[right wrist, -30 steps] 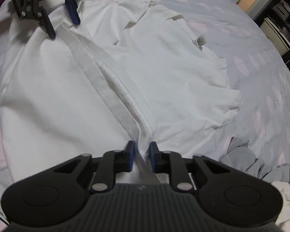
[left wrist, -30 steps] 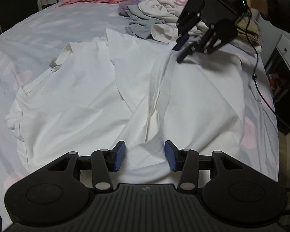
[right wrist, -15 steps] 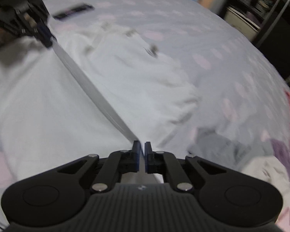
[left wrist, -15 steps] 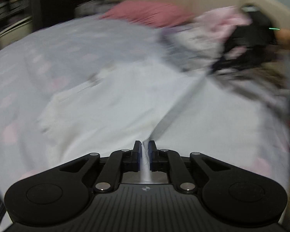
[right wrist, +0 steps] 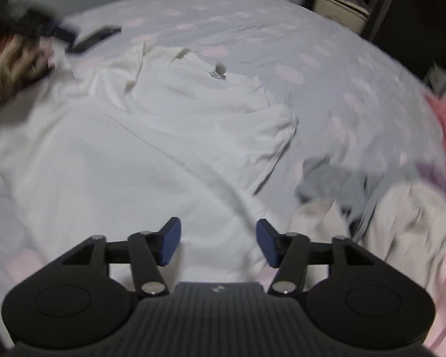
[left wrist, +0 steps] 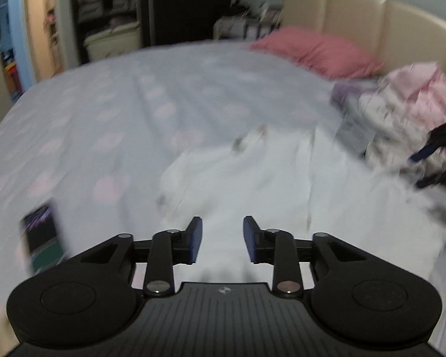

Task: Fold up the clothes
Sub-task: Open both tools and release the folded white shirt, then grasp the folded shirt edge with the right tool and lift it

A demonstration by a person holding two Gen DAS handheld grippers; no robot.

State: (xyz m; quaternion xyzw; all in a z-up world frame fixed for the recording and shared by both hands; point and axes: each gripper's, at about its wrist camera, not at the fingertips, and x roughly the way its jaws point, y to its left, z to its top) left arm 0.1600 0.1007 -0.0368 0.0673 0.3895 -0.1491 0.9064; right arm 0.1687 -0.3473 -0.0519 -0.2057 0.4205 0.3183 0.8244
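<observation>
A white T-shirt (left wrist: pixel 282 187) lies spread on the bed, also in the right wrist view (right wrist: pixel 151 136), with its neck label (right wrist: pixel 218 70) facing up. My left gripper (left wrist: pixel 222 239) is open and empty just above the shirt's near edge. My right gripper (right wrist: pixel 217 242) is open and empty above the shirt's opposite edge. Each gripper shows blurred in the other's view: the right gripper (left wrist: pixel 440 163) at the far right, the left gripper (right wrist: pixel 41 26) at the upper left.
A pile of unfolded clothes (left wrist: pixel 401 113) lies beside the shirt, also in the right wrist view (right wrist: pixel 386 214). A pink pillow (left wrist: pixel 315 50) rests by the beige headboard (left wrist: pixel 371 17). A phone (left wrist: pixel 41 238) lies on the lilac bedsheet (left wrist: pixel 133 113). Shelves stand beyond the bed.
Both grippers were shut on a fold of the shirt half a second ago and have opened, letting it drop flat. Both have lifted and tilted up.
</observation>
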